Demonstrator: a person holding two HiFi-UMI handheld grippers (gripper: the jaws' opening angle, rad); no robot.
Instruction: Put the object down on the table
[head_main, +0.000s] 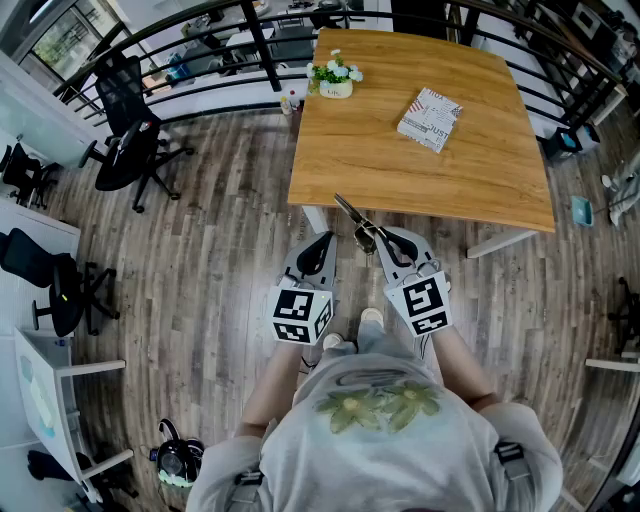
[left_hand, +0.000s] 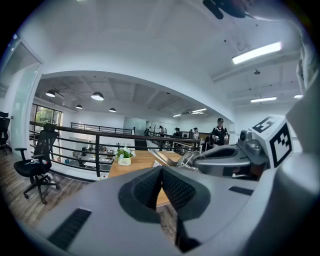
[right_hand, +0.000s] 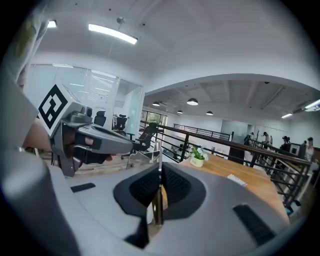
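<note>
My right gripper (head_main: 374, 238) is shut on a slim metal tool (head_main: 354, 218), something like tongs, whose tip reaches over the near edge of the wooden table (head_main: 470, 180). In the right gripper view the tool (right_hand: 156, 157) stands on edge, pinched between the pads. My left gripper (head_main: 322, 242) hangs beside it, just short of the table edge, with its jaws shut and nothing between them (left_hand: 161, 174). The left gripper view shows the right gripper (left_hand: 235, 159) with the tool (left_hand: 166, 158) sticking out toward the table (left_hand: 132, 161).
A small potted plant (head_main: 335, 80) stands at the table's far left corner and a white booklet (head_main: 430, 118) lies at the far right. A black railing (head_main: 230, 70) runs behind the table. Office chairs (head_main: 135, 150) stand on the wood floor to the left.
</note>
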